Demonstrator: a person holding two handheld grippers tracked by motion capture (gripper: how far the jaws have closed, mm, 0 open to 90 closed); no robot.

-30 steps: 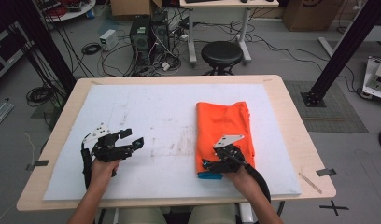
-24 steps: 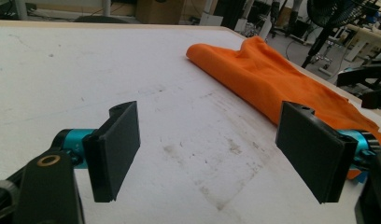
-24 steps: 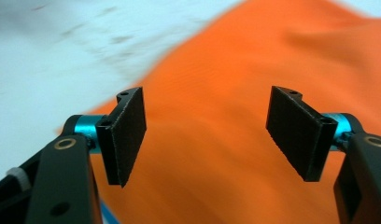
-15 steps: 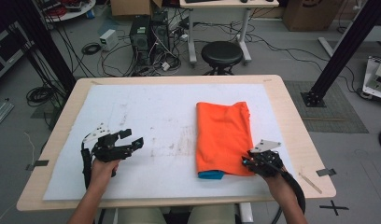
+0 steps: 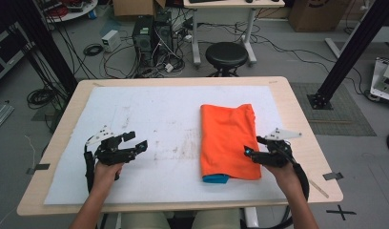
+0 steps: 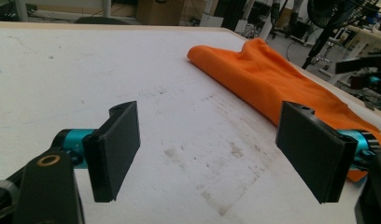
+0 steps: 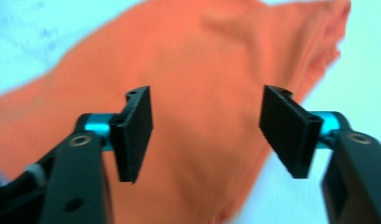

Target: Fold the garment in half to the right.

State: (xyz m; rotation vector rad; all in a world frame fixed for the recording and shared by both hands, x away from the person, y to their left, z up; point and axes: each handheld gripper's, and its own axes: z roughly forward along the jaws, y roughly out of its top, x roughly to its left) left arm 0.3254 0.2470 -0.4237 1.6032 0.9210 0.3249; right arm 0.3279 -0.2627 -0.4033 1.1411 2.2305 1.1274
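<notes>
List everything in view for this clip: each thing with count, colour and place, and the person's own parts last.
folded cloth: one, orange with a blue edge showing at its near end, right half of the table
table cover: one, white and smudged, over most of the table top
table: one, light wood, centre
stool: one, black, on the floor beyond the table
computer towers: two, black, on the floor among cables
cardboard boxes: at least two, brown, far edge of the room
left tool: one, black, jaws open over the bare cover
right tool: one, black, jaws just reopened, at the cloth's right edge, nothing between them
forearms: two, near edge
</notes>
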